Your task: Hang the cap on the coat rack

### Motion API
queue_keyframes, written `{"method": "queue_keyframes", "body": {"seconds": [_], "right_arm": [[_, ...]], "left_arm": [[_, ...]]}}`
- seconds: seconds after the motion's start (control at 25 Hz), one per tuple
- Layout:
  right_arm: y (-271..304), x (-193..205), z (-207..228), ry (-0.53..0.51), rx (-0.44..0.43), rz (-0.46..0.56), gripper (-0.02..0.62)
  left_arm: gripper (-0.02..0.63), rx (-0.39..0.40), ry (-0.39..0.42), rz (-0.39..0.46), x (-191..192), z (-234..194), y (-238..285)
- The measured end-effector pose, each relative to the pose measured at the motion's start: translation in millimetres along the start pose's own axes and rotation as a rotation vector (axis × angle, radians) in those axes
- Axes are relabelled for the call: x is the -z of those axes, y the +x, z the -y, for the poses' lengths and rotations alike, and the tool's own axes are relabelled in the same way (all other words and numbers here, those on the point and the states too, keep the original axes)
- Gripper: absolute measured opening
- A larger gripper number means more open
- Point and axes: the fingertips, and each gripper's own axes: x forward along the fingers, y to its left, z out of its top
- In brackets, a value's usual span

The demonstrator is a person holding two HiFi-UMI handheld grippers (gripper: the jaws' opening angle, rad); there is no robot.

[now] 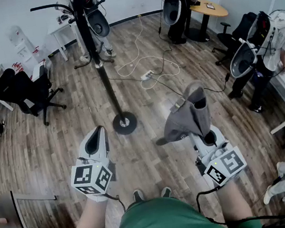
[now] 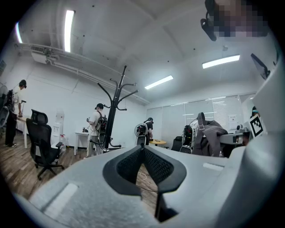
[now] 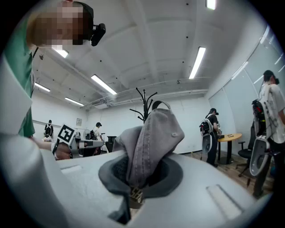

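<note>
Right gripper [image 3: 140, 176] was clamped on the grey cap [image 1: 188, 115], crown up, well short of the coat rack [image 1: 98, 64], right of its base. Left gripper [image 2: 143, 149] was pinched together, empty, also short of the rack. Suggest: lift the cap above a rack arm [image 1: 49, 6], drop the opening over the tip, and release only once seated.

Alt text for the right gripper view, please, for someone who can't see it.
The right tongs are clamped on a crumpled grey cap, which stands up in the foreground. Behind it a black coat rack stands across the room, with a person at the right edge.
</note>
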Motion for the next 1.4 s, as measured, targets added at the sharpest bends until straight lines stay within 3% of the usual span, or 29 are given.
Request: {"method": "queue_keyframes", "body": {"seconds": [0.76,1.4], "right_arm": [[32,-19,-34,-0.037,0.012,0.02,0.023],[44,-31,-48,-0.071,0.2,-0.01,0.023]], "left_arm": [[0.023,-0.003,-0.025,0.003,-5,-64,-14],[0.023,0.057,-0.089,-0.051,31,-144,-2]]}}
